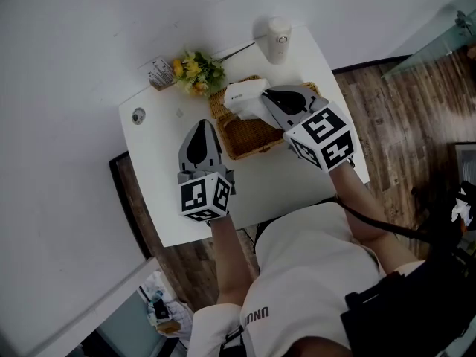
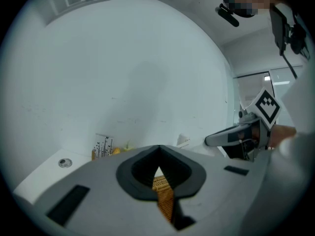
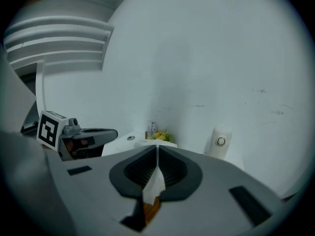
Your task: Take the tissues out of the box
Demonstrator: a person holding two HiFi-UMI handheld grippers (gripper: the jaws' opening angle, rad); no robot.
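A wicker tissue box point(image 1: 249, 136) lies in the middle of the small white table point(image 1: 275, 184). My right gripper point(image 1: 262, 100) hovers over its far edge, shut on a white tissue point(image 1: 242, 97) that is lifted above the box. In the right gripper view the tissue point(image 3: 155, 183) hangs pinched between the jaws, with wicker point(image 3: 151, 209) below it. My left gripper point(image 1: 202, 123) is at the box's left side, shut with nothing in it. The left gripper view shows only wicker point(image 2: 165, 193) below the closed jaws, and the right gripper point(image 2: 231, 137) off to the right.
Yellow flowers point(image 1: 198, 71) and a small holder point(image 1: 159, 73) stand at the table's back left. A white cylinder point(image 1: 279, 39) stands at the back right, a small round object point(image 1: 138, 115) near the left edge. The wall runs behind the table; wooden floor lies to the right.
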